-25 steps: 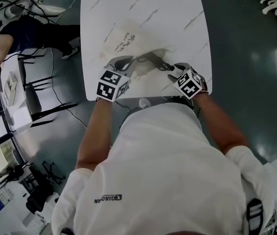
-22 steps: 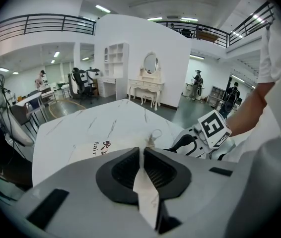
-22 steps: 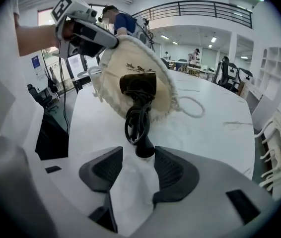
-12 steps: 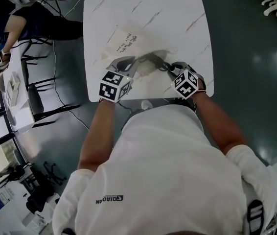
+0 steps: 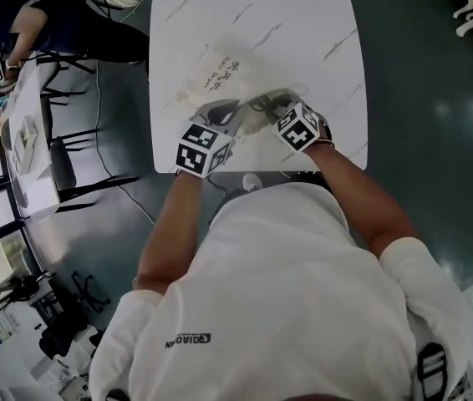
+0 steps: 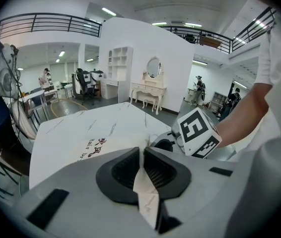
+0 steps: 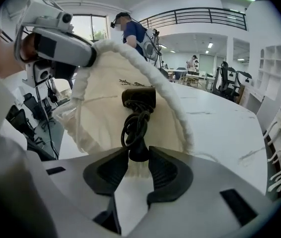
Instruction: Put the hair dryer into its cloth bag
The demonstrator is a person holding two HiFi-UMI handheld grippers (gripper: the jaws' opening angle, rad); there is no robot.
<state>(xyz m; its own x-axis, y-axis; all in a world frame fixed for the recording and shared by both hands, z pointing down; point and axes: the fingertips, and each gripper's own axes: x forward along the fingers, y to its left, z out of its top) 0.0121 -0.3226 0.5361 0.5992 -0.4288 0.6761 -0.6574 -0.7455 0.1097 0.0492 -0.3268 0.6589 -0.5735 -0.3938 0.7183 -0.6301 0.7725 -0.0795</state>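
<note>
At the bench [image 5: 320,23] edge, left tool [image 6: 141,153] pinches the cloth bag [image 7: 98,110] mouth shut-tight, right tool [image 7: 139,156], jaws just closing on the hair dryer [image 7: 138,99] by its cord end, looks head-in, tail to go.

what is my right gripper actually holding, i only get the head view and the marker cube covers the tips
observer: in the right gripper view, the right gripper has just been closing its fingers, and they now pinch the black near end of the hair dryer, just below its looped cord
operator: is the dryer in the bag at all
observer: the far end sits inside the raised, open mouth of the cloth bag; the pinched end is outside it
operator: and my left
observer: the left gripper has its fingers shut on a fold of the bag's edge
</note>
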